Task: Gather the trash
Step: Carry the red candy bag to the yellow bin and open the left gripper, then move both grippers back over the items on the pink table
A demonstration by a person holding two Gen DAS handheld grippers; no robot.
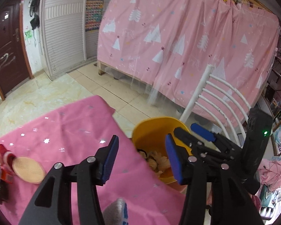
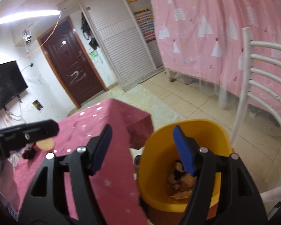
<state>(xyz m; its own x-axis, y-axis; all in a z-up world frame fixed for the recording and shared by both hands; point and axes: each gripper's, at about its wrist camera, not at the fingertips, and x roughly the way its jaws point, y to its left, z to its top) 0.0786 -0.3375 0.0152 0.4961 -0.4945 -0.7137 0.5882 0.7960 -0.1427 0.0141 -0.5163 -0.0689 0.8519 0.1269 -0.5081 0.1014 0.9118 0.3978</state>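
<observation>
A yellow bin (image 1: 149, 129) stands on the floor beside the pink-clothed table (image 1: 69, 131); it holds crumpled tan and dark trash (image 1: 159, 161). In the right wrist view the bin (image 2: 159, 150) sits below my gripper with trash (image 2: 179, 181) inside. My left gripper (image 1: 142, 161) is open and empty over the table edge and bin rim. My right gripper (image 2: 142, 148) is open and empty over the bin; it also shows in the left wrist view (image 1: 196, 133). A round tan disc (image 1: 28, 169) and red and dark wrappers (image 1: 1, 166) lie on the table's left.
A white slatted chair (image 1: 215, 101) stands right behind the bin. A pink tree-print curtain (image 1: 178, 37) hangs behind it. Tiled floor (image 1: 46, 93), a white wardrobe (image 1: 63, 28) and a brown door (image 1: 5, 43) lie beyond. A grey object (image 1: 116, 211) sits at the near table edge.
</observation>
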